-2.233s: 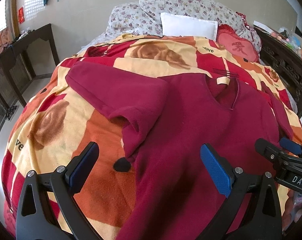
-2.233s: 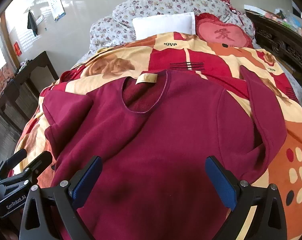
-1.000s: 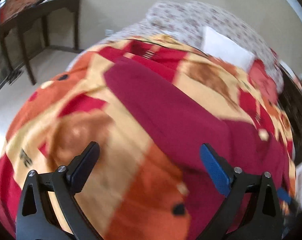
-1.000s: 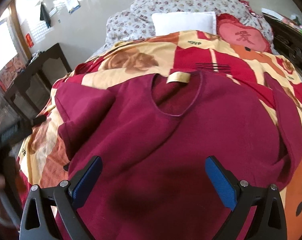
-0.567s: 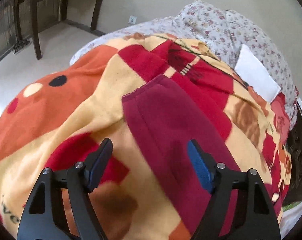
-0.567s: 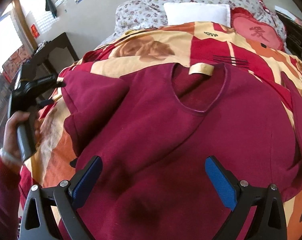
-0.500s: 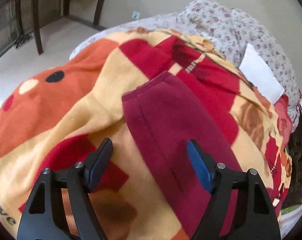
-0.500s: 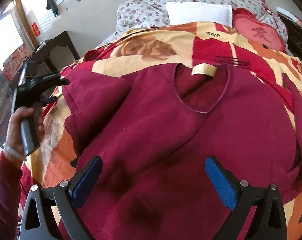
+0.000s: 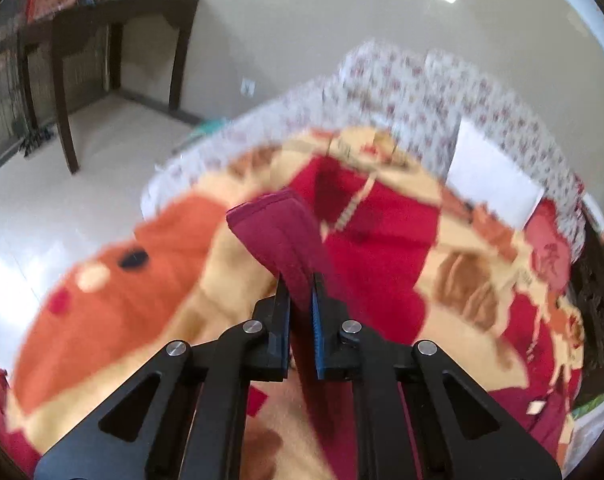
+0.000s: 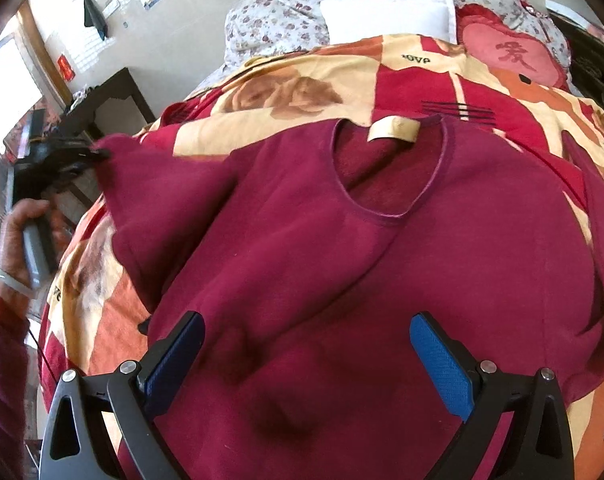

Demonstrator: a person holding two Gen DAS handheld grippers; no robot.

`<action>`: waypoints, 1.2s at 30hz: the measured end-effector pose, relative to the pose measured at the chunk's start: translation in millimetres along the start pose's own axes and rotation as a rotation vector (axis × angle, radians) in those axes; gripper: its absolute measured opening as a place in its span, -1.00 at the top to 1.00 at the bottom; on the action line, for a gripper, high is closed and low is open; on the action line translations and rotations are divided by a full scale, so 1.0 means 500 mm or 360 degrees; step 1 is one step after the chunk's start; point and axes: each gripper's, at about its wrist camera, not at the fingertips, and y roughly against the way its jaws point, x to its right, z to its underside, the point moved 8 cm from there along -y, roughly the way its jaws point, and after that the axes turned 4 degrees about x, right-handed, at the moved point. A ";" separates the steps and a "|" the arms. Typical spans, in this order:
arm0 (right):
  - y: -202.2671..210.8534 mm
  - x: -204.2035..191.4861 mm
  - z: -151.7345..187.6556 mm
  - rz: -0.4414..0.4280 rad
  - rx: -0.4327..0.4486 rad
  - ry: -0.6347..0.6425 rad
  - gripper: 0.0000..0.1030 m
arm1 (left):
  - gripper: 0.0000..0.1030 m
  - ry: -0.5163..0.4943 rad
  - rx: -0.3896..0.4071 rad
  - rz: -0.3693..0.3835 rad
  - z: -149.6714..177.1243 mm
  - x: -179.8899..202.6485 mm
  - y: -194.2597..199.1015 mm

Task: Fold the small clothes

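A dark red long-sleeved top [image 10: 342,264] lies spread front-up on the bed, neck opening and beige label [image 10: 394,129] toward the pillows. My left gripper [image 9: 301,280] is shut on the cuff end of its left sleeve [image 9: 280,232] and holds it lifted off the blanket. In the right wrist view the left gripper [image 10: 96,155] shows at the far left, at the sleeve tip [image 10: 120,148]. My right gripper [image 10: 306,340] is open and empty above the top's lower body.
The bed carries an orange, red and cream blanket [image 10: 286,88]. A white pillow [image 10: 386,20], a floral quilt [image 10: 270,24] and a red heart cushion [image 10: 510,56] lie at the head. A dark wooden table [image 9: 102,32] stands on the floor to the left.
My left gripper has closed on the sleeve cuff and lifted it off the blanket. My right gripper has stayed open over the top, shifting slightly.
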 end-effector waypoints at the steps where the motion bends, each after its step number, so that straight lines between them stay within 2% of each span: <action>1: 0.003 0.004 -0.002 -0.0005 0.0004 -0.0009 -0.98 | 0.85 -0.0015 0.0034 0.0017 -0.016 0.011 0.029; 3: 0.015 0.020 -0.003 -0.0003 0.0026 -0.0038 -0.98 | 0.85 -0.0088 0.0092 0.0101 -0.035 0.054 0.087; 6: 0.036 0.058 -0.006 0.0025 0.0067 -0.0104 -0.98 | 0.85 -0.0230 0.0144 0.0237 -0.027 0.143 0.166; 11: 0.078 0.134 -0.010 0.0097 0.0122 -0.0191 -0.98 | 0.85 -0.0439 0.0099 0.0577 0.075 0.346 0.266; 12: 0.090 0.156 -0.011 0.0129 0.0139 -0.0208 -0.98 | 0.85 -0.0449 0.0057 0.0667 0.111 0.388 0.275; 15: 0.120 0.214 -0.017 0.0201 0.0176 -0.0263 -0.98 | 0.85 -0.0498 -0.0070 0.0805 0.216 0.489 0.263; 17: 0.134 0.249 -0.019 0.0251 0.0185 -0.0302 -0.98 | 0.85 -0.0536 -0.0148 0.0814 0.288 0.535 0.235; 20: 0.156 0.311 -0.012 0.0319 0.0177 -0.0396 -0.98 | 0.86 -0.0509 -0.0305 0.0850 0.412 0.578 0.185; 23: 0.169 0.344 -0.004 0.0325 0.0169 -0.0478 -0.98 | 0.85 -0.0635 -0.0396 0.0776 0.531 0.607 0.147; 26: 0.177 0.353 -0.005 0.0276 0.0182 -0.0513 -0.98 | 0.85 -0.0751 -0.0529 0.0766 0.598 0.624 0.139; 28: 0.176 0.346 -0.013 0.0252 0.0204 -0.0494 -0.98 | 0.84 -0.0798 -0.0575 0.0832 0.612 0.625 0.161; 30: 0.167 0.338 -0.018 0.0230 0.0204 -0.0488 -0.98 | 0.64 -0.0832 -0.0575 0.0888 0.610 0.622 0.193; 32: 0.155 0.334 -0.019 0.0204 0.0195 -0.0498 -0.98 | 0.33 -0.0829 -0.0552 0.0936 0.595 0.603 0.234; 34: 0.145 0.326 -0.019 0.0185 0.0183 -0.0488 -0.98 | -0.18 -0.0789 -0.0457 0.0937 0.552 0.560 0.270; 36: 0.131 0.320 -0.016 0.0176 0.0168 -0.0455 -0.98 | -0.25 -0.0732 -0.0342 0.0888 0.504 0.507 0.290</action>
